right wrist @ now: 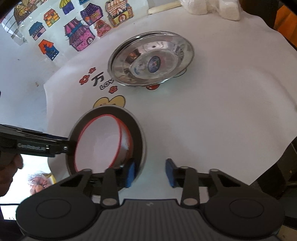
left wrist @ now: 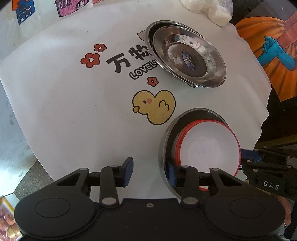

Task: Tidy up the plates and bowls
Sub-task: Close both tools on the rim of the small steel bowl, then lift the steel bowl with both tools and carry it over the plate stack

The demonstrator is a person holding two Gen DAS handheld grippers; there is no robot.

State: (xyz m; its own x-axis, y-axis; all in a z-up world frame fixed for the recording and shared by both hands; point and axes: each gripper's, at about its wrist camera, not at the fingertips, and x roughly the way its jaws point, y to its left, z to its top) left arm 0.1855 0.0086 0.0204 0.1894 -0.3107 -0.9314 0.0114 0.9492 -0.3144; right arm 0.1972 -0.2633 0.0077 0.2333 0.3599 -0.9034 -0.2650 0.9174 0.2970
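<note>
A steel bowl [left wrist: 164,148] stands on the printed white cloth with red-rimmed white bowls [left wrist: 207,148] nested inside it. My left gripper [left wrist: 149,166] straddles the bowl's near-left wall. One pad is inside and the other stands clear outside with cloth showing between, so it is open. My right gripper [right wrist: 150,166] straddles the steel bowl [right wrist: 138,129] at its near-right wall, left pad inside beside the white bowl [right wrist: 98,140], right pad apart from the wall, also open. Farther off lies a stack of steel plates [left wrist: 189,55] [right wrist: 152,61] with a blue sticker.
The white cloth [left wrist: 74,111] bears a yellow duck print [left wrist: 154,105] and red flowers. A white plastic bag [right wrist: 213,7] lies at the far edge. An orange pumpkin picture [left wrist: 269,55] sits beyond the cloth's right edge. Packaged snacks [left wrist: 7,222] lie at lower left.
</note>
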